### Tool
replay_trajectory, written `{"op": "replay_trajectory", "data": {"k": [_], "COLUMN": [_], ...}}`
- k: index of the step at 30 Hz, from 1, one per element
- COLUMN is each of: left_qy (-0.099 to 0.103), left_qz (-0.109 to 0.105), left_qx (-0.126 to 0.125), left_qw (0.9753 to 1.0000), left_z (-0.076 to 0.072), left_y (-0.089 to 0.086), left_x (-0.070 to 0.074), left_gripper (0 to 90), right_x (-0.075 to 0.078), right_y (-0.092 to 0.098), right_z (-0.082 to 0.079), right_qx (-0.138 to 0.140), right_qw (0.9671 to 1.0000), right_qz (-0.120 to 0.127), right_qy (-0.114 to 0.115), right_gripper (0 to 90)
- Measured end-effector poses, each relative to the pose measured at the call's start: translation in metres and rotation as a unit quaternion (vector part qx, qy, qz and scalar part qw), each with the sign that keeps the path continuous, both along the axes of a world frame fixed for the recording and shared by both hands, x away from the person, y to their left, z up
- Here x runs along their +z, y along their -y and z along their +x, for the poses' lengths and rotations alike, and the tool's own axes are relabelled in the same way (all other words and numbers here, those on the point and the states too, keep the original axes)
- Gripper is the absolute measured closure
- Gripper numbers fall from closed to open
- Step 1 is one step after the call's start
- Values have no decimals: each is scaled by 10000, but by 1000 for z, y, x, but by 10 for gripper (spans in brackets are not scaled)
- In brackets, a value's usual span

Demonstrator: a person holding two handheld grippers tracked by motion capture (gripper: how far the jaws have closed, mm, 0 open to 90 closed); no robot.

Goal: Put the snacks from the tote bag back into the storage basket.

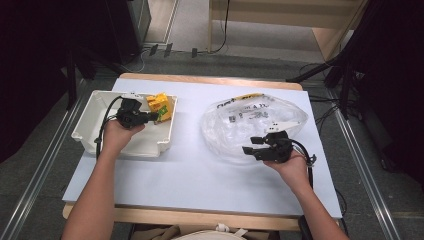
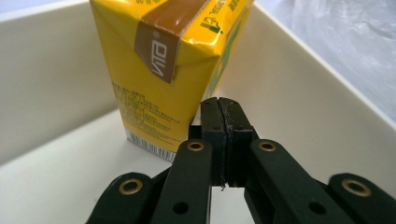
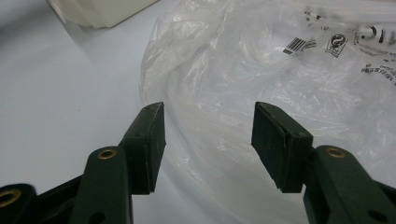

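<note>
1. Judging by the layout, the step in hand is getting the carton [image 1: 161, 106] out of the bin [image 1: 90, 125] and into the bag [image 1: 235, 135]; it stands in the bin's far right corner, on the left of the table [image 1: 185, 165].
2. Left gripper [image 1: 156, 116] sits just beside the carton, low near its base, with its fingers [image 2: 212, 126] pressed together on nothing. Spread them before closing in.
3. Straddle the carton across its flat faces, above the bottom edge, so it will likely not pivot or slip; the folded top looks a poor grip.
4. Squeeze gently, since a drink carton probably dents.
5. Right gripper [image 1: 252, 144] hovers at the bag's near edge, fingers [image 3: 149, 140] spread with nothing between them. Pinch a single layer of the film at the mouth and lift it to hold an opening.
6. Lift the carton straight up clear of the bin wall before carrying it across.
</note>
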State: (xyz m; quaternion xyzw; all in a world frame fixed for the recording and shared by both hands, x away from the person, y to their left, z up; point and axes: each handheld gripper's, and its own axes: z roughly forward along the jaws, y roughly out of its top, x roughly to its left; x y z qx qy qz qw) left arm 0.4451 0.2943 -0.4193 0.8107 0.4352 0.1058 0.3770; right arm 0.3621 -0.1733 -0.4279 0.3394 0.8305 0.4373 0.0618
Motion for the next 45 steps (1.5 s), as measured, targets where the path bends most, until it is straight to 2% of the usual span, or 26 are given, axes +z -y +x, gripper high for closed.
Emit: {"op": "replay_trajectory", "data": {"k": [12, 16, 24, 40, 43, 45], "left_qy": [-74, -89, -175, -167, -202, -155], "left_qz": [4, -15, -202, -62, -38, -112], "left_qx": [181, 378, 533, 592, 613, 625], "left_qw": [9998, 9992, 9982, 9981, 9979, 9979], "left_z": [5, 7, 9, 10, 9, 7], "left_y": [-3, -7, -13, -15, -15, -15], "left_x": [-4, -5, -7, -7, -3, 2], "left_gripper": [899, 894, 893, 886, 866, 862], "right_x": [-1, -1, -1, -1, -1, -1], "right_y": [1, 1, 1, 1, 1, 1], "right_z": [-1, -1, -1, -1, -2, -2], "right_qx": [-8, -9, -3, -1, -5, -8], "right_qw": [10000, 10000, 10000, 10000, 10000, 10000], "right_qz": [-4, -1, -7, -6, -1, 4], "right_qy": [-31, -25, -21, -19, -22, -28], "right_gripper": [457, 457, 457, 458, 458, 458]}}
